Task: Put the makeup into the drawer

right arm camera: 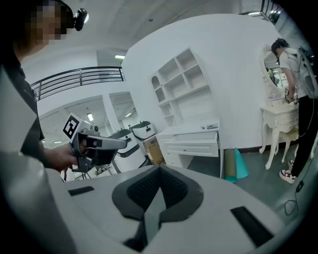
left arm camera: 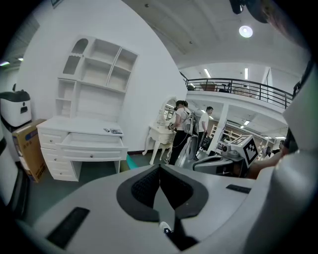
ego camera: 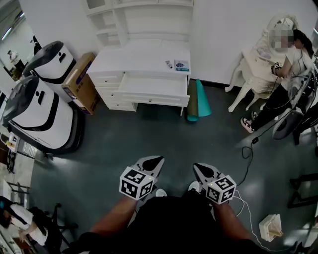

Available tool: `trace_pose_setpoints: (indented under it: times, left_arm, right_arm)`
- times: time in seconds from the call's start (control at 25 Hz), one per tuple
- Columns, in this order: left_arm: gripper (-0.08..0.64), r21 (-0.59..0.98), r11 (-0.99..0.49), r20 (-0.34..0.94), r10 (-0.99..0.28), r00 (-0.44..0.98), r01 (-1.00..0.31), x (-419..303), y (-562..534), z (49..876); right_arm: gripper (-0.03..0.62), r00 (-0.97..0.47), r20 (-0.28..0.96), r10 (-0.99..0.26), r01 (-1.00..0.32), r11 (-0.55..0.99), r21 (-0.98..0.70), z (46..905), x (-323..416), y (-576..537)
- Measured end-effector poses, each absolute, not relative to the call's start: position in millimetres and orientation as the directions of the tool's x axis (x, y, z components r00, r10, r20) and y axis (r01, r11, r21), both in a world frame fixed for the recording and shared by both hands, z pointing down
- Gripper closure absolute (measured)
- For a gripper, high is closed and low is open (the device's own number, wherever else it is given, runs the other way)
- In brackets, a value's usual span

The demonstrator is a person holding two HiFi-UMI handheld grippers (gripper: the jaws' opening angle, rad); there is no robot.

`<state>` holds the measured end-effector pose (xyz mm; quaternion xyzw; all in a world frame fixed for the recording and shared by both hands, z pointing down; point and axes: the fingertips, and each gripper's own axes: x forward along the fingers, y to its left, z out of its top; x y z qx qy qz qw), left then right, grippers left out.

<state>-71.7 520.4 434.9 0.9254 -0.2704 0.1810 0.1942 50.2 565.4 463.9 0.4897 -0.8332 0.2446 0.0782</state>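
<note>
Both grippers sit low and close to the holder's body, side by side over the dark floor (ego camera: 149,134). Left gripper (ego camera: 158,160): jaws pressed together, nothing between them; same read in its own view (left arm camera: 159,167), pads meeting at the tip. Right gripper (ego camera: 197,166): jaws also closed tight and empty, confirmed in its own view (right arm camera: 160,171). Each points slightly downward toward the desk, and each shows up in the other's camera. A white cable (ego camera: 246,211) trails on the floor to the right of the right gripper. Well ahead, across open floor, a white desk (ego camera: 134,59) stands against the wall with its wide middle drawer (ego camera: 151,89) pulled open. The makeup (ego camera: 178,65) lies on the desktop near the right end, behind the drawer, not in it: a small item plus a flat packet beside it; it is well apart from both grippers and also shows in the left gripper view (left arm camera: 113,131) and the right gripper view (right arm camera: 211,126). Rolled mats (ego camera: 198,99), green and teal, lean at the desk's right side. A cardboard box (ego camera: 82,82) is just left of the desk, with two white machines (ego camera: 39,109) beyond it at far left. A shelf unit (ego camera: 144,15) rises above the desk. At far right a person (ego camera: 283,74) is at a white vanity table (ego camera: 256,64).
</note>
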Motion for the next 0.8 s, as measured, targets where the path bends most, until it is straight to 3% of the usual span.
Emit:
trace_pose_setpoints:
  times: [0.28, 0.8]
  left_arm:
    - [0.549, 0.258, -0.773, 0.444, -0.437, 0.782, -0.579, -75, 519, 437]
    - [0.549, 0.277, -0.769, 0.443, -0.429, 0.787, -0.576, -88, 524, 445]
  right_arm:
    - [0.566, -0.508, 0.317, -0.801, -0.832, 0.361, -0.422, 459, 54, 562]
    - [0.563, -0.544, 0.338, -0.768, -0.83, 0.435, -0.349, 463, 23, 563]
